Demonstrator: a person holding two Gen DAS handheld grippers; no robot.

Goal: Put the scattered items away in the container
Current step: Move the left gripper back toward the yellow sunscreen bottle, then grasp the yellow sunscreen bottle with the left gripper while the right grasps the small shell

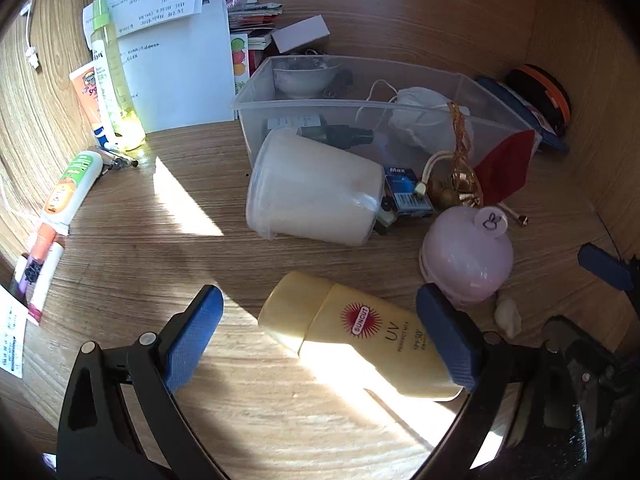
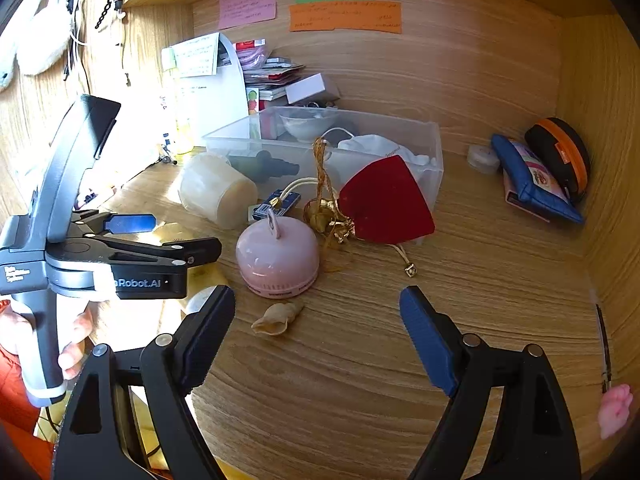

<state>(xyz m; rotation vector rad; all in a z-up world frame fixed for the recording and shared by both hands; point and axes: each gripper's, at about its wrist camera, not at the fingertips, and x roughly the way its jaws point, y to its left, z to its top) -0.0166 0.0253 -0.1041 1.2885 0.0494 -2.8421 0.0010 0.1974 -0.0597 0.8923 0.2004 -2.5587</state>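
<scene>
A clear plastic bin stands at the back of the wooden desk, holding a bowl, a white cloth and a dark bottle. In front of it lie a white tub on its side, a pink round gadget, a red pouch with gold cord, a small blue box and a shell. A yellow sunscreen tube lies between the fingers of my open left gripper. My right gripper is open and empty, just behind the shell.
Tubes and a green-capped bottle line the left wall. Papers and booklets stand behind the bin. A blue pouch and a black-orange case lie at the right wall. The left gripper body is left of the pink gadget.
</scene>
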